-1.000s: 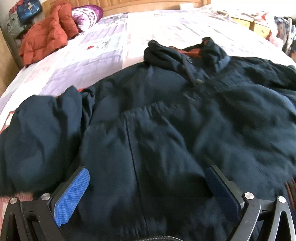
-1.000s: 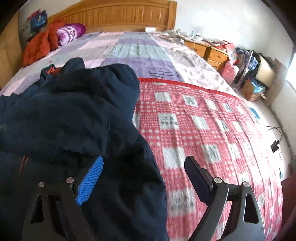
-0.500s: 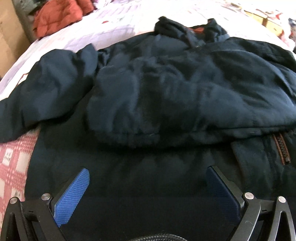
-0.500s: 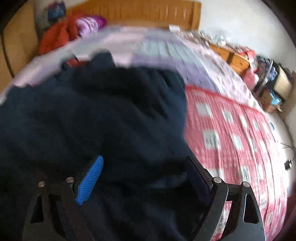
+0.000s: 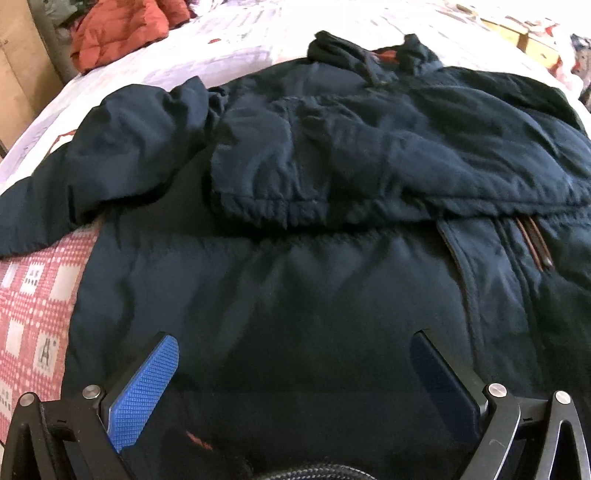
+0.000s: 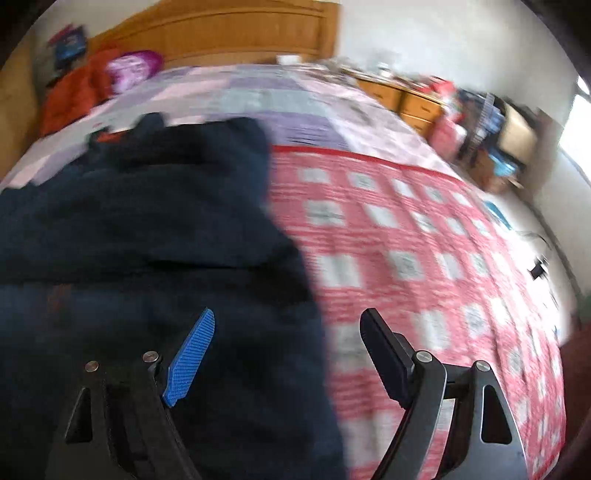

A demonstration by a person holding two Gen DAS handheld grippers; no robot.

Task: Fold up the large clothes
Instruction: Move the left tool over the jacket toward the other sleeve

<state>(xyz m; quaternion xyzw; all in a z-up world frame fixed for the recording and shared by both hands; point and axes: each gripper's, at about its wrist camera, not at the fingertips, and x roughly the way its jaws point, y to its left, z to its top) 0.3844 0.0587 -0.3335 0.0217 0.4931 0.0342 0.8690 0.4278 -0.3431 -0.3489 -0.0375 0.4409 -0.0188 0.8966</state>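
1. Bedroom: a wooden-headboard bed (image 6: 388, 229) carries the navy jacket (image 5: 295, 295), one sleeve (image 5: 369, 166) folded across its chest.
2. Left gripper (image 5: 293, 365) hovers over the hem, pads apart, empty.
3. Right gripper (image 6: 286, 350) straddles the jacket's side edge, jaws closing, nothing pinched.
4. Judgement: sleeves are mid-fold; next comes the other sleeve (image 5: 92, 158).

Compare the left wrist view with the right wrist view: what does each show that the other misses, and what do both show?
Only the left wrist view shows the jacket's folded-over sleeve, its zip and the left tool, open above the cloth. Only the right wrist view shows the headboard, the drawers, the clutter by the wall and the right tool, its jaws closing over the jacket's edge without pressing it. Both show the dark jacket, the red checked blanket and the orange coat.
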